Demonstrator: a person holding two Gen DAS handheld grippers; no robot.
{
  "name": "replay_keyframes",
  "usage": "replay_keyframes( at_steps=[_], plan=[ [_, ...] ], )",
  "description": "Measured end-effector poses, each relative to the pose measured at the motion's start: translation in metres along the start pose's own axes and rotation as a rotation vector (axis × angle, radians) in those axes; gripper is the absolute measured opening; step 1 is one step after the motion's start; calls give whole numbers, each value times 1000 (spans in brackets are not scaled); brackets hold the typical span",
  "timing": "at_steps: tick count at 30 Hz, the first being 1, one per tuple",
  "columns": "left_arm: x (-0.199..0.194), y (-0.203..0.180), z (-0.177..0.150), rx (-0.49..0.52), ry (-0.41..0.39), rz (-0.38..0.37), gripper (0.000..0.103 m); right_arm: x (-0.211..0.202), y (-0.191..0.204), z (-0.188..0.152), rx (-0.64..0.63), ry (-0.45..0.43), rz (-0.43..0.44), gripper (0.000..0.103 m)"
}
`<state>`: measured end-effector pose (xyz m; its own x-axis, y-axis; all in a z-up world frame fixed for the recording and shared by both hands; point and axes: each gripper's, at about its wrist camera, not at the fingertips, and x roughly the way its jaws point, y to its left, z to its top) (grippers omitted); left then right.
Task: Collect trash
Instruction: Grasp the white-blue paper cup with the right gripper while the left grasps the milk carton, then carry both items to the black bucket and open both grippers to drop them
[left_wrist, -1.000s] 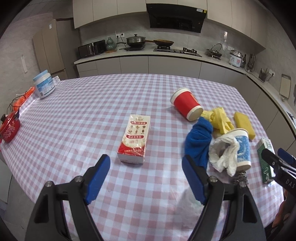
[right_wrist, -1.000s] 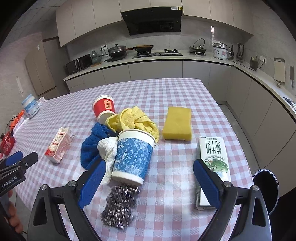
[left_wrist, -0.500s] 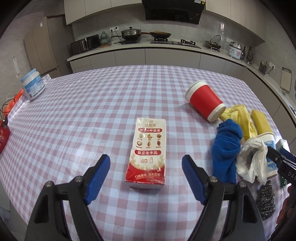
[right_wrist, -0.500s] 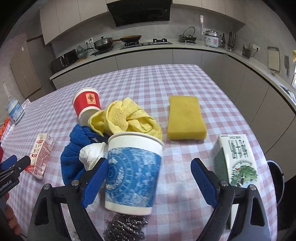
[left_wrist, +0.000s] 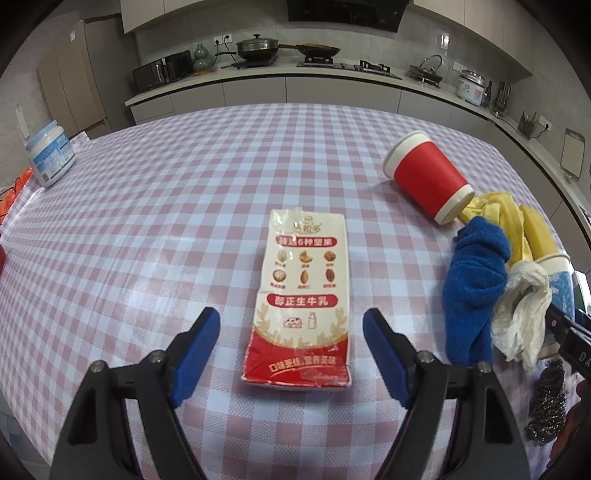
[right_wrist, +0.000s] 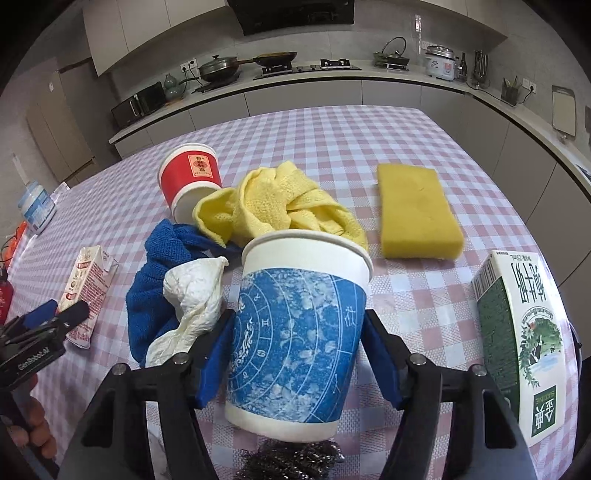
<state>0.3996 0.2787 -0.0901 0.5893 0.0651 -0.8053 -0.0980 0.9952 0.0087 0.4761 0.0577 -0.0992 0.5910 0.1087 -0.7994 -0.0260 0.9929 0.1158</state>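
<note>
Already the right gripper, its jaws just closing, pinches the blue paper cup at centre frame; squeezing harder could crush it. Lower centre, the left gripper hangs spread over the milk carton, which might skid across the bench.

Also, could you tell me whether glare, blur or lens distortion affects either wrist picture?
Left wrist view: window glare sheens the checked tablecloth beside the red milk carton, its print slightly soft. Right wrist view: sharp on the blue cup. Both: fisheye bends the counter, corners dark.

My right tongs, jaws just closing, flank the blue paper cup on the bench, crumpled white tissue beside it.
</note>
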Motion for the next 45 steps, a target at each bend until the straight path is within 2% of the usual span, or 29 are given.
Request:
replay_keyframes(
  at_steps=[4, 7, 8, 9, 16, 26, 33, 45],
  plan=[
    [6, 1, -3, 2, 13, -1, 76, -4, -2, -1, 6, -15, 4, 67],
    [9, 1, -5, 5, 19, -8, 64, -10, -3, -1, 4, -40, -2, 66],
    [10, 1, -6, 3, 20, -13, 56, -13, -2, -2, 3, -48, -5, 66],
    [10, 1, -7, -1, 19, -20, 54, -16, -2, -1, 2, -56, -8, 65],
    [-9, 1, -9, -16, -34, -38, 53, -38, -4, 1, 9, -112, -14, 65],
    [-67, -7, -3, -14, -136, -75, 53, -78, -15, 5, 15, -182, 2, 65],
    [-108, -37, -8, 0, -179, -104, 53, -109, -36, -1, 8, -204, 32, 65],
    [-144, -98, -37, 10, -206, -149, 53, -158, -88, -28, -5, -232, 41, 65]
  ],
)
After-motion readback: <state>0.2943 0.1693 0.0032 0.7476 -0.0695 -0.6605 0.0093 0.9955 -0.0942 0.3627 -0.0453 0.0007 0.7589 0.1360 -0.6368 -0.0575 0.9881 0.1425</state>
